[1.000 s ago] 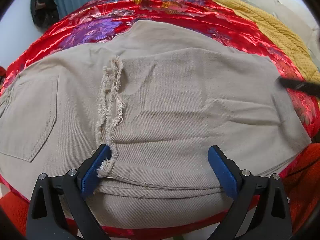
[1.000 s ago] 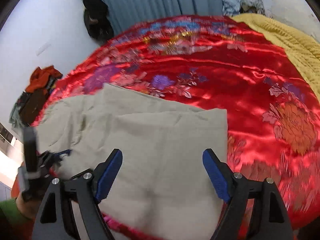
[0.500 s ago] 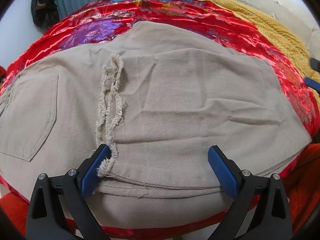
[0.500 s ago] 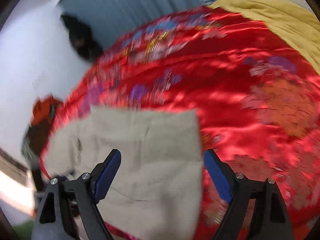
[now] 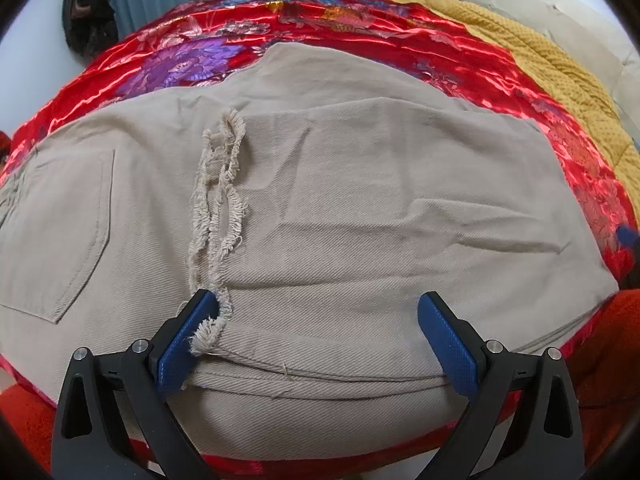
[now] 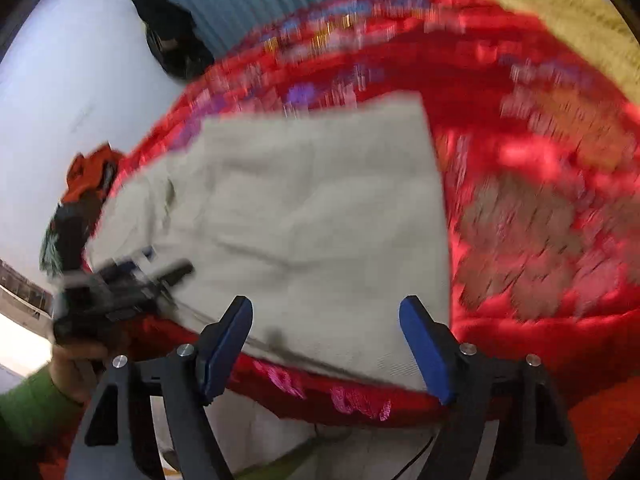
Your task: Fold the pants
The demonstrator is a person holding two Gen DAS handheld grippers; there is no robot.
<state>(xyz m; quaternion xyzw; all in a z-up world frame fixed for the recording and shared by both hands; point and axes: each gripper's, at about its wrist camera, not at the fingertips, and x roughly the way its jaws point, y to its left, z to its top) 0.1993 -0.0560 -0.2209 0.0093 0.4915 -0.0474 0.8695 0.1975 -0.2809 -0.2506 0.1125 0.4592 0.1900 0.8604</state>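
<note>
Pants (image 5: 340,208) beneath spread left claw (image 5: 320,336)

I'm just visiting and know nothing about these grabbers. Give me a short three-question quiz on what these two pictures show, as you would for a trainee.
1. True or false: the left gripper has its jaws shut on the pants.
2. What colour is the bedspread under the pants: A blue, B red, C white?
3. Fill in: the frayed hem lies across the pants, to the right of the back ____ in the left view.

Key: 1 false, both it and the right gripper stand open, holding nothing. 2 B. 3 pocket.
</note>
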